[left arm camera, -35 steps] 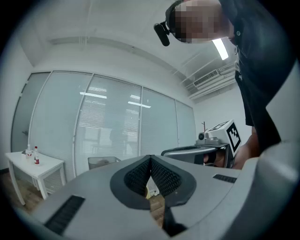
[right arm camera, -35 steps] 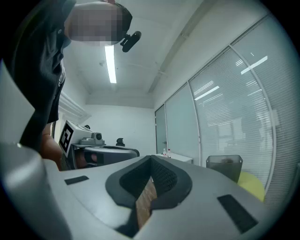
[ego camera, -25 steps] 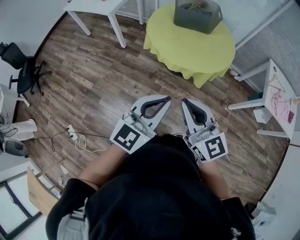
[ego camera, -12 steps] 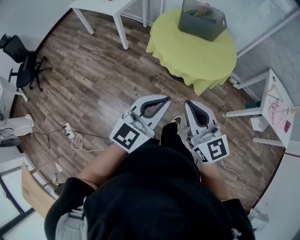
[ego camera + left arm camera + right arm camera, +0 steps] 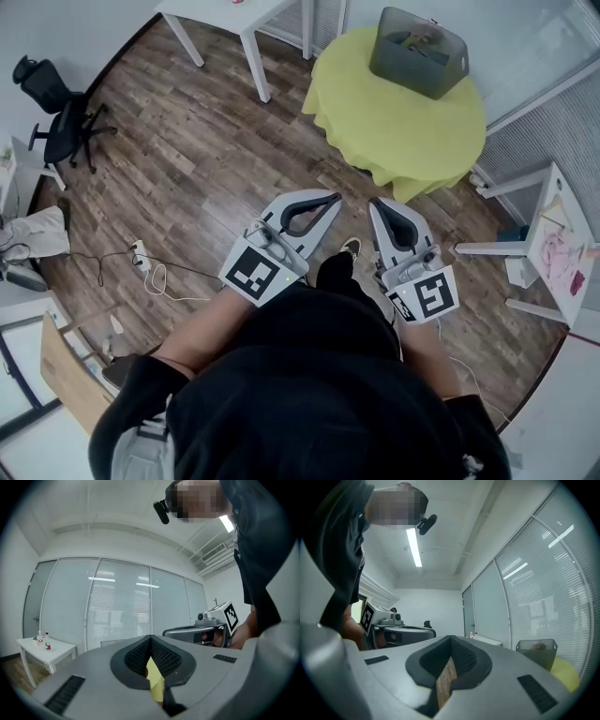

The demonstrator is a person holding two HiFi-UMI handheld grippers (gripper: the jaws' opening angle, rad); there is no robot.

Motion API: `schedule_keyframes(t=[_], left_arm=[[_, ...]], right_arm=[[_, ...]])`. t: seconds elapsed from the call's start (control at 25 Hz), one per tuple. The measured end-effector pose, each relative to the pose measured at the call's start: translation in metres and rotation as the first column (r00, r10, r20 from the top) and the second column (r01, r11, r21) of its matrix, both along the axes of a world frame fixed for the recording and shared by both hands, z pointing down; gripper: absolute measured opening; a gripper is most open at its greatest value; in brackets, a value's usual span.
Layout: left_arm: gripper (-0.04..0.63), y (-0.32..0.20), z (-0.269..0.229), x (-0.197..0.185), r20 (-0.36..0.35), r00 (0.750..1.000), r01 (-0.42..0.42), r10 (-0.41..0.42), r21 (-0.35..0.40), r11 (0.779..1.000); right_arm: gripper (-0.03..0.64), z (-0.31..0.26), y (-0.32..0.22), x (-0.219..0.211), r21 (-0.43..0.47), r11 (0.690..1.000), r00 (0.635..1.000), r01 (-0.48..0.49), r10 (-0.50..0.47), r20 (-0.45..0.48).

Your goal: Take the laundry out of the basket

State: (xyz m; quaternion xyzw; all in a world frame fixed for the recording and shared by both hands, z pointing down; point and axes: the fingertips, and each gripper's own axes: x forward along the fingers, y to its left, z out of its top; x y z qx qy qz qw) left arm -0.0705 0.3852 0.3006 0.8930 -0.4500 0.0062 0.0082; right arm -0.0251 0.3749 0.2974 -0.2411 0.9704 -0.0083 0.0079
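A grey laundry basket [image 5: 418, 52] with clothes inside stands on a round table with a yellow-green cloth [image 5: 398, 117] at the top of the head view. The basket [image 5: 536, 650] also shows at the right of the right gripper view. My left gripper [image 5: 334, 198] and right gripper [image 5: 375, 203] are held level side by side, well short of the table, over the wooden floor. Both are shut with nothing between their jaws. In the left gripper view the left gripper [image 5: 151, 639] has its tips together, and the right gripper [image 5: 451, 639] looks the same in its own view.
A white table [image 5: 246, 13] stands at the top left, and a black office chair [image 5: 56, 122] at the left. A power strip and cable [image 5: 145, 270] lie on the floor. A white table with pink cloth [image 5: 561, 244] stands at the right. Glass walls with blinds lie beyond.
The view has shifted: the round table and basket sit further right and lower than before, and the person's shoe now shows between the grippers. Both grippers stay shut.
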Motion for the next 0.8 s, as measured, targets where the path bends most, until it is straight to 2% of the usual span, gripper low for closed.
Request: schedule_keyframes(t=[0.8], left_arm=[[0.008, -0.138, 0.001, 0.058, 0.003, 0.999, 0.049, -0.049, -0.034, 0.998]], right_arm=[[0.021, 0.005, -0.139, 0.057, -0.026, 0.998, 0.998, 0.06, -0.059, 0.015]])
